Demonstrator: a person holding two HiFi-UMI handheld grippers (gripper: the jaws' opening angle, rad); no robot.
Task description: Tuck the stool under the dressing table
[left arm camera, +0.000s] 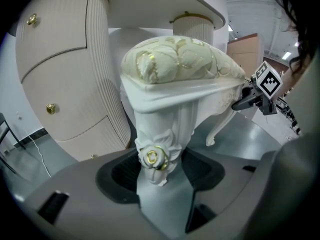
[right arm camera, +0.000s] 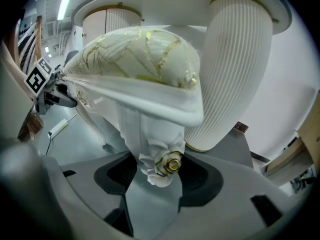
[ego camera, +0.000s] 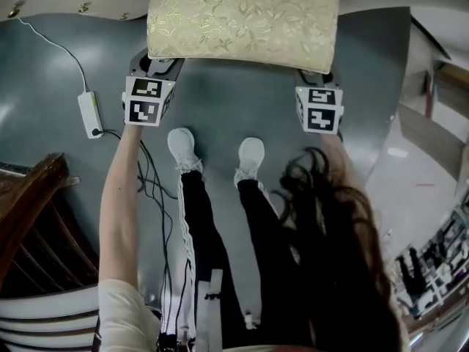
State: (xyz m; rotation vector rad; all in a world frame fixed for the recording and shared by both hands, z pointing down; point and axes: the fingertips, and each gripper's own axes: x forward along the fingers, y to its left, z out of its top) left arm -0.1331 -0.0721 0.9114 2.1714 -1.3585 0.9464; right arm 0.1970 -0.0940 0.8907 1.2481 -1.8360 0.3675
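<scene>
Pinching was what your fingers did on both sides. In the left gripper view, the left gripper had its dark pads closed against a corner leg of the stool, right at a carved rose with a gilt centre. In the right gripper view, the right gripper clamped the neighbouring leg at a matching rose.

Only those two views showed you the grips. In the head view the cushion hid them, and just the marker cubes stuck out below the seat's near edge. The head view alone gave you the grey floor, your white shoes, a white power strip with its cable at the left, and a dark wooden chair in the lower left corner.

The stool was white, with curved carved legs and a plump cream cushion patterned in gold leaves. It sat at the top centre of the head view, before the dressing table. In the gripper views it stood between the table's ribbed cream pedestals, with the tabletop overhanging beyond it. The pedestal at the left of the left gripper view carried gold knobs.

The only print you could make out was the black-and-white square patterns on the cubes.
</scene>
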